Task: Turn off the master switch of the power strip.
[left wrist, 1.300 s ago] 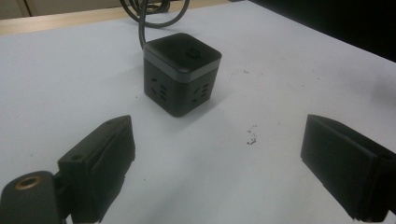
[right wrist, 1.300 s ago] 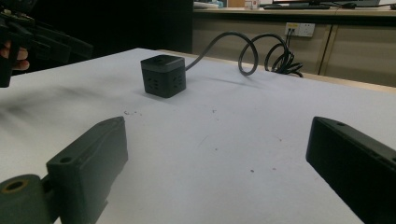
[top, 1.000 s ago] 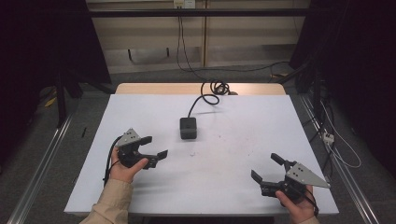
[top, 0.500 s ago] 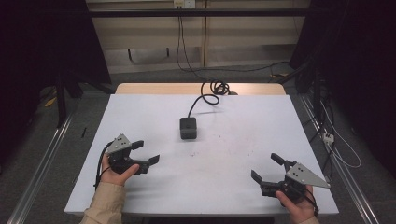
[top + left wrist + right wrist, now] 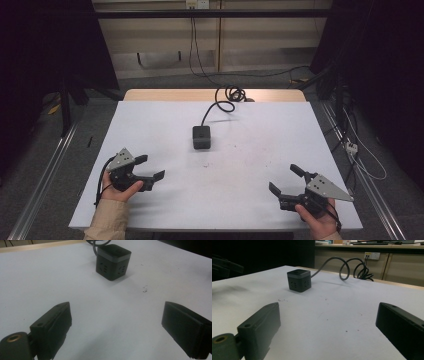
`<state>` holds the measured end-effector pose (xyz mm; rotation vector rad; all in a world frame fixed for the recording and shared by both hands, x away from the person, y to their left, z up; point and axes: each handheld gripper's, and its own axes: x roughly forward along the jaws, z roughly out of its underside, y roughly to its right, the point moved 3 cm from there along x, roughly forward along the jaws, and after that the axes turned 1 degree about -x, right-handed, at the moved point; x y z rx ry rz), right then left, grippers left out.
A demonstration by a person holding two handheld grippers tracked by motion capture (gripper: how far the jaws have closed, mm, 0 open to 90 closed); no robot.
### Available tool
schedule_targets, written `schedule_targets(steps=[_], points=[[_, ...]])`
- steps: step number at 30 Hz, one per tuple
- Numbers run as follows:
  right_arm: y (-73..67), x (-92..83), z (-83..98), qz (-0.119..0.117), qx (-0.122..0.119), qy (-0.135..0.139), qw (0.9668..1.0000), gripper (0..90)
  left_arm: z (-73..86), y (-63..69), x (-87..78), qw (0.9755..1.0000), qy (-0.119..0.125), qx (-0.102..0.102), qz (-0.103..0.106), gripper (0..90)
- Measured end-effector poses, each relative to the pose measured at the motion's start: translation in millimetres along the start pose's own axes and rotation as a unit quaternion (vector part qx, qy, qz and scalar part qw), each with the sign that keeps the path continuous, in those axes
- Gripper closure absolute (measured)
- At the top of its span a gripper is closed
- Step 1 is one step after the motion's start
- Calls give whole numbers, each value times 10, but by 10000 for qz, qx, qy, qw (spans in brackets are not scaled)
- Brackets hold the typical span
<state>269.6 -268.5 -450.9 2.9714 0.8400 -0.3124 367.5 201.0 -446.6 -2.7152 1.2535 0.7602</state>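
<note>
Both sets of jaws are spread wide and hold nothing. The left gripper (image 5: 149,167) and right gripper (image 5: 285,180) sit low over the white counter (image 5: 150,125). A black cube power socket (image 5: 201,137) sits mid-counter, well apart.

Lower left of the high view, the left gripper (image 5: 150,167) is matte black, with a grey three-cornered plate on top and a thin black cable looping beside it, and a beige sleeve (image 5: 107,221) below. Lower right, the right gripper (image 5: 285,180) is built the same. In both gripper views the blocky black jaws carry small round screw holes, with a brass-ringed hole at bottom left.
</note>
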Motion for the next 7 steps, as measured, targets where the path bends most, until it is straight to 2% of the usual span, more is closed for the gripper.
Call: schedule_targets(steps=[7], points=[[-1, -2, 1, -3, 1, -1, 10000, 52, 37, -29, -36, 9999, -20, -12, -105, 66]])
